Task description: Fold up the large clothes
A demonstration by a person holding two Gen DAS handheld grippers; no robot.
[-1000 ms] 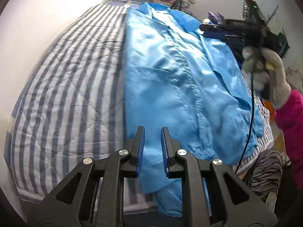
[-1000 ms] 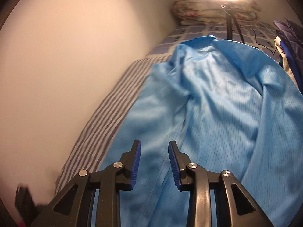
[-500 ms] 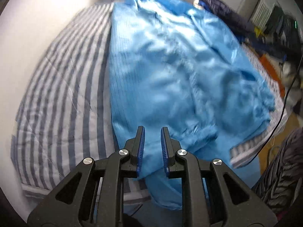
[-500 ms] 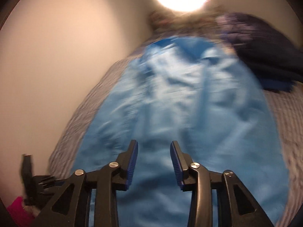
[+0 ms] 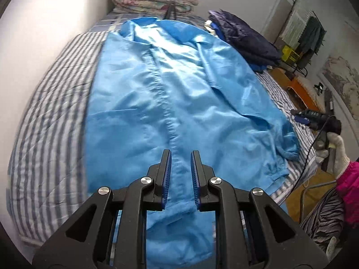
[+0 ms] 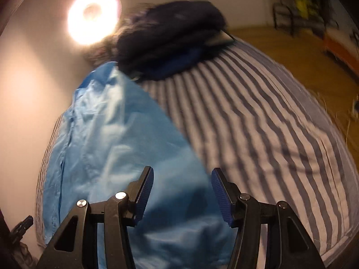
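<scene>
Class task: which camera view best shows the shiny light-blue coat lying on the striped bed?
The left wrist view: the shiny light-blue coat shows sharp, collar to hem, on the striped bed. The right wrist view shows only one blurred side.

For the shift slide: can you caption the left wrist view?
Left claw poised, nothing gripped, above a blue garment spread on the striped bed; right claw at its far edge.

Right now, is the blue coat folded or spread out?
Spread out: the blue coat lies flat on the striped bed, front placket showing.
</scene>
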